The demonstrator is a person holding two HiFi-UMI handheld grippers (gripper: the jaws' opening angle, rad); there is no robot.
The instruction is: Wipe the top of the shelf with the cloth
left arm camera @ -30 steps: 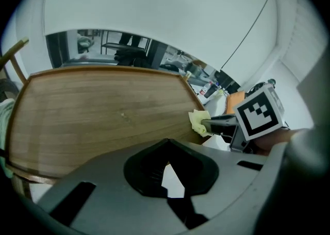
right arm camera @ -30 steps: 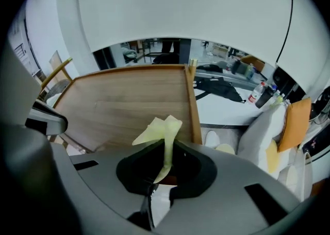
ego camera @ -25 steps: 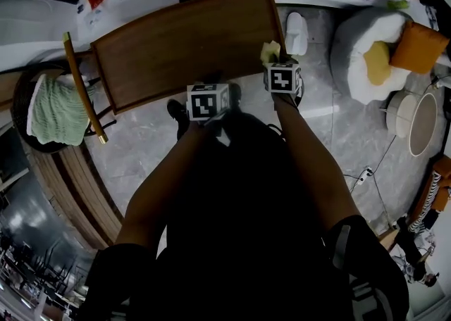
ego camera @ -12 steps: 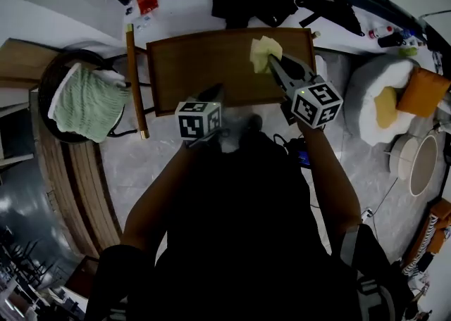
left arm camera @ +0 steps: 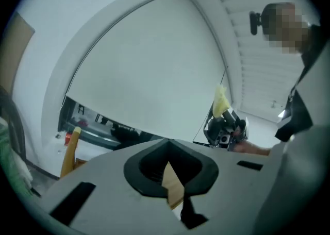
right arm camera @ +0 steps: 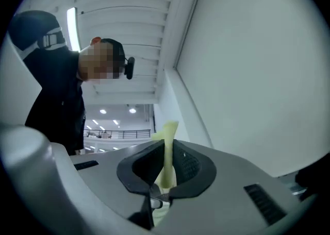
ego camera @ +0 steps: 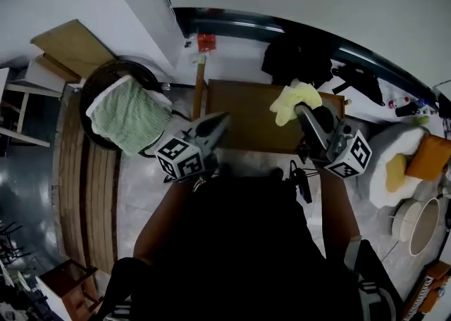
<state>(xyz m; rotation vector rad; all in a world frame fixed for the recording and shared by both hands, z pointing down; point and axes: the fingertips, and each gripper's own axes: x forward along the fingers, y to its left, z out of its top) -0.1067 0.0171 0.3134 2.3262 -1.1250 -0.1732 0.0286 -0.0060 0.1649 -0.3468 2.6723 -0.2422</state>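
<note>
The shelf's brown wooden top (ego camera: 243, 122) lies ahead of me in the head view. A pale yellow cloth (ego camera: 294, 98) hangs over its far right part, pinched in my right gripper (ego camera: 303, 110). In the right gripper view the cloth (right arm camera: 168, 132) sticks up between the shut jaws (right arm camera: 165, 159), which point upward at the wall and ceiling. My left gripper (ego camera: 218, 121) is over the shelf's near left edge, shut with nothing in it. From the left gripper view (left arm camera: 166, 149) I see the right gripper and its cloth (left arm camera: 220, 100) off to the right.
A round dark basket (ego camera: 106, 77) holding a green towel (ego camera: 127, 115) stands left of the shelf, with a wooden stick (ego camera: 199, 91) leaning between them. Black clothes (ego camera: 296, 59) lie behind the shelf. A white beanbag (ego camera: 380, 172) with cushions sits at right.
Both grippers have risen and tipped upward. The right one has carried the cloth from the shelf's near right edge toward its far right. My head has lifted, so the wall fills the top.
</note>
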